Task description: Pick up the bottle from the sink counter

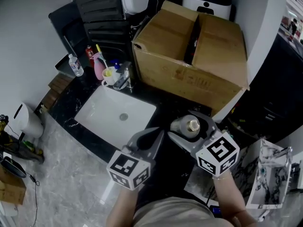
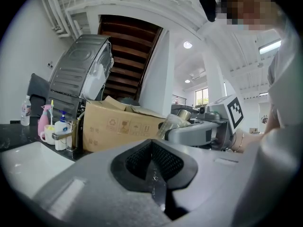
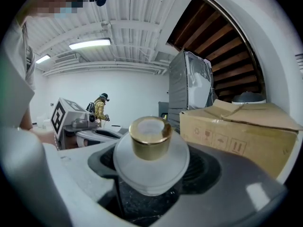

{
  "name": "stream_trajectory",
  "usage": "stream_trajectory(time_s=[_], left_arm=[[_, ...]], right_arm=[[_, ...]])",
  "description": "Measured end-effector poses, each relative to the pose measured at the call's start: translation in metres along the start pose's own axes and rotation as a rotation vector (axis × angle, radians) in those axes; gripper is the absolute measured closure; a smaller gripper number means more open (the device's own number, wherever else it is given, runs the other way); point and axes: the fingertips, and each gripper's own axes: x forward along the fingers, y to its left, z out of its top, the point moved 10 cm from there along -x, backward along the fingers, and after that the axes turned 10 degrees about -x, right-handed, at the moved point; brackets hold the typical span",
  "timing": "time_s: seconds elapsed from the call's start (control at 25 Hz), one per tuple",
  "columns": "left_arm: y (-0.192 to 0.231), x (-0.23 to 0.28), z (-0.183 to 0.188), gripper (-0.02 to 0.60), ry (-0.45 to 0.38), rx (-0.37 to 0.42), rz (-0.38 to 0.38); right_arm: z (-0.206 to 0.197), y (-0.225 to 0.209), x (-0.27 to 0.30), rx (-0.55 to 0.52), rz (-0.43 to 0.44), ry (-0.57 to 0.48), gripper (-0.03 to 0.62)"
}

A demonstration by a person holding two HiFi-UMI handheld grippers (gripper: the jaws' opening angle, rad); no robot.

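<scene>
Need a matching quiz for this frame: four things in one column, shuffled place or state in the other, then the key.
Things:
1. bottle with the gold cap
2. left tool
3. cardboard box
4. pink bottle

Place or state:
A. beside the tap, behind the sink
B. shut, nothing in it
C. gripped in the right tool
D. on the counter, top flaps open

Pairs: 1-C, 2-B, 3-D, 4-A
</scene>
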Motion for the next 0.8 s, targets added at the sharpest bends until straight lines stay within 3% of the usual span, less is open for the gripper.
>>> stream_trajectory(time_s=[0.2, 0.36, 0.8], left_arm=[[-0.011, -0.005, -0.004, 0.574, -0.005, 0.018, -0.003], [-0.017, -0.009, -0.009, 0.574, 0.000, 0.020, -0.006], [-0.023, -0.018, -0.036, 0.574, 0.042, -0.046, 0.006]], right_arm=[[0.002, 0.008, -0.012, -0.008, 0.014, -0.034, 0.260], [-0.001, 0.014, -0.021, 0.048, 0.036, -0.077, 0.260], [-0.024, 0.027, -0.031, 0.123, 0.086, -0.069, 0.260]])
